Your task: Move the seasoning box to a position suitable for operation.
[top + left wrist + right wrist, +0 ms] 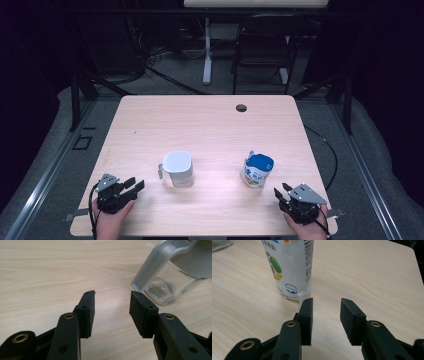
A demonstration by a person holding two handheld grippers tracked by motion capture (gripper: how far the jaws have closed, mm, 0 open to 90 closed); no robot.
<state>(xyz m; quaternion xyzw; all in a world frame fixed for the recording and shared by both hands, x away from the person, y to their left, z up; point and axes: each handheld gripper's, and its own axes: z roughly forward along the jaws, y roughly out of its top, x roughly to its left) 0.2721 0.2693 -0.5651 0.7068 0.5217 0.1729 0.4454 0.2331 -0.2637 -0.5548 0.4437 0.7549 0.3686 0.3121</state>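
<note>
A clear jug with a white lid and grey handle [177, 168] stands upright on the table's near middle. In the left gripper view the jug [172, 270] is at the upper right, just beyond the jaws. My left gripper [134, 186] is open near the front left edge, nothing between its jaws [112, 306]. A white and blue pouch [257, 170] stands upright at the near right. My right gripper [281, 191] is open just short of it, empty. In the right gripper view the pouch [289, 267] stands ahead of the left jaw of the gripper [326, 312].
The light wooden table [200, 125] has a round cable hole [241, 108] near its far edge. A black chair [262, 47] and a white desk leg [207, 50] stand beyond the table. A black cable [327, 147] loops off the right side.
</note>
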